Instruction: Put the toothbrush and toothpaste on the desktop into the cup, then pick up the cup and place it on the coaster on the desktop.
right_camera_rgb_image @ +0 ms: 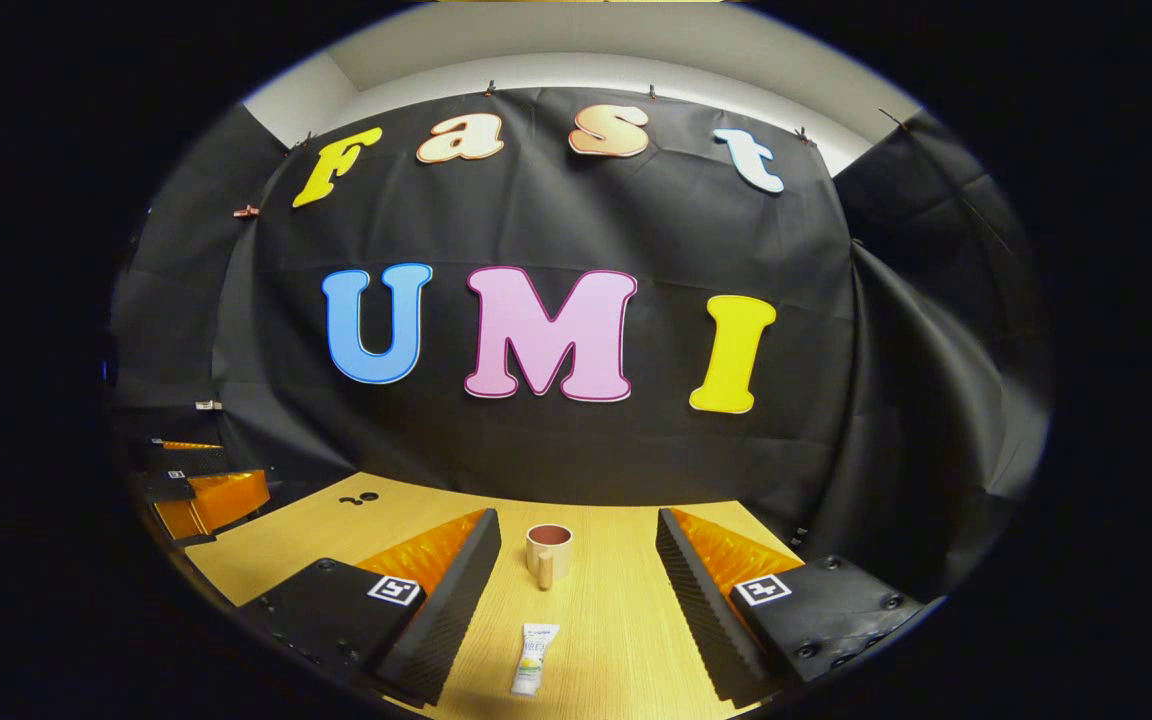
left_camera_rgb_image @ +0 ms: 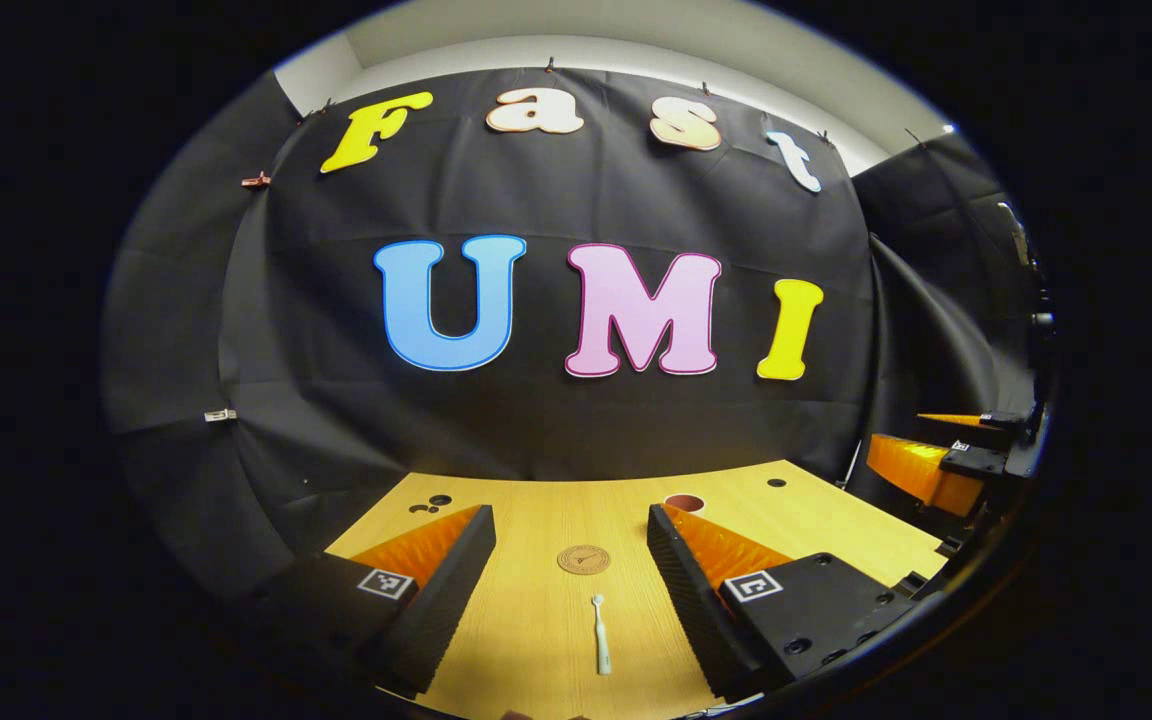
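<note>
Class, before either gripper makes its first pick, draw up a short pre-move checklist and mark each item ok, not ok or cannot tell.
1. Left gripper open, toothbrush lying between its fingers: ok.
2. Right gripper open, toothpaste lying ahead of it: ok.
3. Cup upright, mouth open: ok.
4. Coaster bare on the desktop: ok.
5. Cup is empty: cannot tell.

both hand-held grippers (left_camera_rgb_image: 569,590) (right_camera_rgb_image: 576,600) level, jaws wide apart
</note>
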Demonstrator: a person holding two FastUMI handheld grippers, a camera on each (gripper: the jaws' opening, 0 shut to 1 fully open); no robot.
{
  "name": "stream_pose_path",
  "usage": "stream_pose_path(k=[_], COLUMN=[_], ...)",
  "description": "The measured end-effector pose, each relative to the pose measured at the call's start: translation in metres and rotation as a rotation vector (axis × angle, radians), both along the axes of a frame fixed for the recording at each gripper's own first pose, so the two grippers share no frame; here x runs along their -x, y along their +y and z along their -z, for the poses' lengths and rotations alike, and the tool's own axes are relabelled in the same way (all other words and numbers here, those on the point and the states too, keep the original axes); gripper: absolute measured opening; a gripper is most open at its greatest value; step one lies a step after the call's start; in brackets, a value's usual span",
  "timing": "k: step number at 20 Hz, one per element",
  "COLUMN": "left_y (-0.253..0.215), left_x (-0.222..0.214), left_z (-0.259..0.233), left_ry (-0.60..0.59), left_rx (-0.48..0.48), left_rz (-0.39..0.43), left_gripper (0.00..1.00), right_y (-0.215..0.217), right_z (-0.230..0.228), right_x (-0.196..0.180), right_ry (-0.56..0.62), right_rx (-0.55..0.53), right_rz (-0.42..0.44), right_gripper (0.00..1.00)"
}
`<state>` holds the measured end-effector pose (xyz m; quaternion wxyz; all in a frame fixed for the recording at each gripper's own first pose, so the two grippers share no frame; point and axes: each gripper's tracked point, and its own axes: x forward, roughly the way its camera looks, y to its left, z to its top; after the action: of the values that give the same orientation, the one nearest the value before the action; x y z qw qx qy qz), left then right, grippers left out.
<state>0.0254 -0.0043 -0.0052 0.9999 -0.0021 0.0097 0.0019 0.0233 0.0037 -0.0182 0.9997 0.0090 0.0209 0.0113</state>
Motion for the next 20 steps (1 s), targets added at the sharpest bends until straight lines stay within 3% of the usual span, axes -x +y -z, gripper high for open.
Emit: stream_pose_path(k=[9,20], left_y=[0.001,0.033], left_x=[-0.008,-0.007], left_z=[0.013,0.054], left_ry=[0.018,0.113], left_rx=[0.023,0.090], left_rz=[-0.036,-0.193], left_gripper=[0.97,0.97], right_y=[0.010,0.013], right_z=[0.021,0.095], right_x=[-0.018,-0.062], right_ry=[0.083,0.306], right_rx=[-0.008,-0.036], right_rz=[-0.056,-0.133], right_gripper=[0.97,0.97])
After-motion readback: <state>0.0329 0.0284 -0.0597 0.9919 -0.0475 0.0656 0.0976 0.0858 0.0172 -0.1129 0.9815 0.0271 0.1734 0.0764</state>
